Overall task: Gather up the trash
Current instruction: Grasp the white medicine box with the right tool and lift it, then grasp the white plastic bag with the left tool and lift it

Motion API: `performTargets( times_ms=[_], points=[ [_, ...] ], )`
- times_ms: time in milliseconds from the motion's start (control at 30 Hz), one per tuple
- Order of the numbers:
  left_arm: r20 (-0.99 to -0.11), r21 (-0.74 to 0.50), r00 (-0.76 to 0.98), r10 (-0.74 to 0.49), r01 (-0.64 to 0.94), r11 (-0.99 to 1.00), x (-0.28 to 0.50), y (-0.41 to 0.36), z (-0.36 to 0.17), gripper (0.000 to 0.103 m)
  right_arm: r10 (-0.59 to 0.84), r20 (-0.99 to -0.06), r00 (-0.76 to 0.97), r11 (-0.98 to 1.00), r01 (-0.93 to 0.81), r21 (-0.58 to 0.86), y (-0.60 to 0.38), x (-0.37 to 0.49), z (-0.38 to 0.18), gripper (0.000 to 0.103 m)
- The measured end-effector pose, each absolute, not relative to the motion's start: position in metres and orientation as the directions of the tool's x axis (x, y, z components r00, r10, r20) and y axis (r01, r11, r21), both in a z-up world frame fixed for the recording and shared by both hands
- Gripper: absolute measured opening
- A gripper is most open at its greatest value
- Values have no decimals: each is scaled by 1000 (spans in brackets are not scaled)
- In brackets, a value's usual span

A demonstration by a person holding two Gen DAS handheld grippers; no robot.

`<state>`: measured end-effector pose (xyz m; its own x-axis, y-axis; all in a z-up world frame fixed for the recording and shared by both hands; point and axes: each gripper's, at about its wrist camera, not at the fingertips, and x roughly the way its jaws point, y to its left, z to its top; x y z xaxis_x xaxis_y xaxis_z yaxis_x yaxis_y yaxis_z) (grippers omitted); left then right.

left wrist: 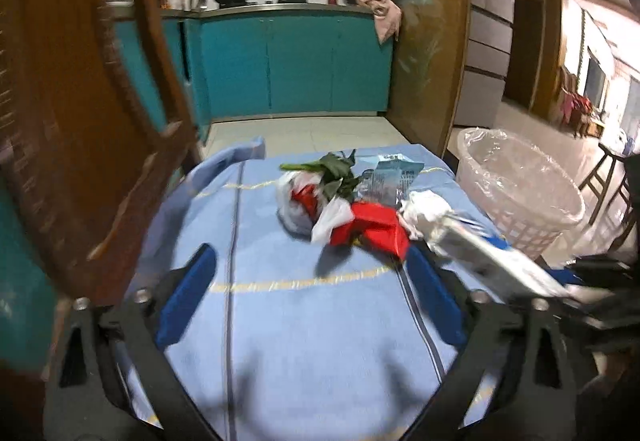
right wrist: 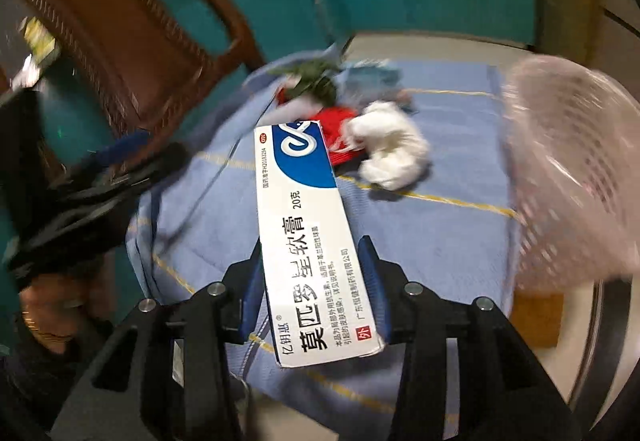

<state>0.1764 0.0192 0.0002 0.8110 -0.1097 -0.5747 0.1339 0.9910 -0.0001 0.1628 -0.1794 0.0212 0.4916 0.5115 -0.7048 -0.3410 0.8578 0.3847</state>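
Blue cloth (left wrist: 280, 321) on table w/ trash pile (left wrist: 340, 201): wrappers, tissue, leaves.

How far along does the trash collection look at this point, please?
Done: nothing visibly. The lined basket shows no trash inside, though its bottom is hidden.
In hand: the right hand-held gripper is shut on the white-and-blue box. The left hand-held gripper is open and empty.
Left: the tissue, red wrapper, leaves, plastic bag and foil packet lie on the cloth.

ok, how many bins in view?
1. A pink lined basket stands off the right edge of the blue-clothed table, beside the trash pile. Others may be out of frame.
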Motion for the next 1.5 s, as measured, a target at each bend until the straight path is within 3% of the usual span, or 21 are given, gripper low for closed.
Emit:
performTargets(
  times_ms=[67,200,300,333,400,433,700,867,1167,1300,1500],
  points=[
    [-595,9,795,-120,155,988,195,15,-8,79,517,-684,515,856,-311,413,-192,152,24,45],
    [-630,21,766,-132,186,982,226,7,-27,70,504,-651,567,861,-275,427,-200,141,27,45],
    [-637,-2,756,-153,196,981,237,6,-34,56,501,-649,572,862,-260,436,-205,142,26,45],
    [-641,-13,751,-161,199,980,240,7,-36,48,500,-650,573,862,-256,437,-208,142,26,45],
    [-661,-47,726,-190,213,976,247,10,-42,22,494,-647,581,865,-254,433,-206,148,25,45],
    [-669,-63,713,-208,224,972,249,10,-44,3,495,-640,588,864,-256,432,-205,147,27,45],
    [-500,15,818,-283,335,942,179,3,13,3,499,-602,624,860,-271,431,-202,151,29,45],
    [-367,-78,884,-291,282,956,140,29,46,3,501,-578,644,859,-286,426,-202,148,33,45],
    [-250,-164,935,-252,216,963,100,56,63,3,460,-533,710,885,-314,345,-194,139,45,45],
    [-263,-177,930,-258,216,960,94,54,61,3,454,-538,710,888,-309,341,-193,141,44,45],
    [-356,-172,894,-271,222,960,99,50,47,3,438,-545,715,895,-292,336,-195,143,42,45]
  ],
)
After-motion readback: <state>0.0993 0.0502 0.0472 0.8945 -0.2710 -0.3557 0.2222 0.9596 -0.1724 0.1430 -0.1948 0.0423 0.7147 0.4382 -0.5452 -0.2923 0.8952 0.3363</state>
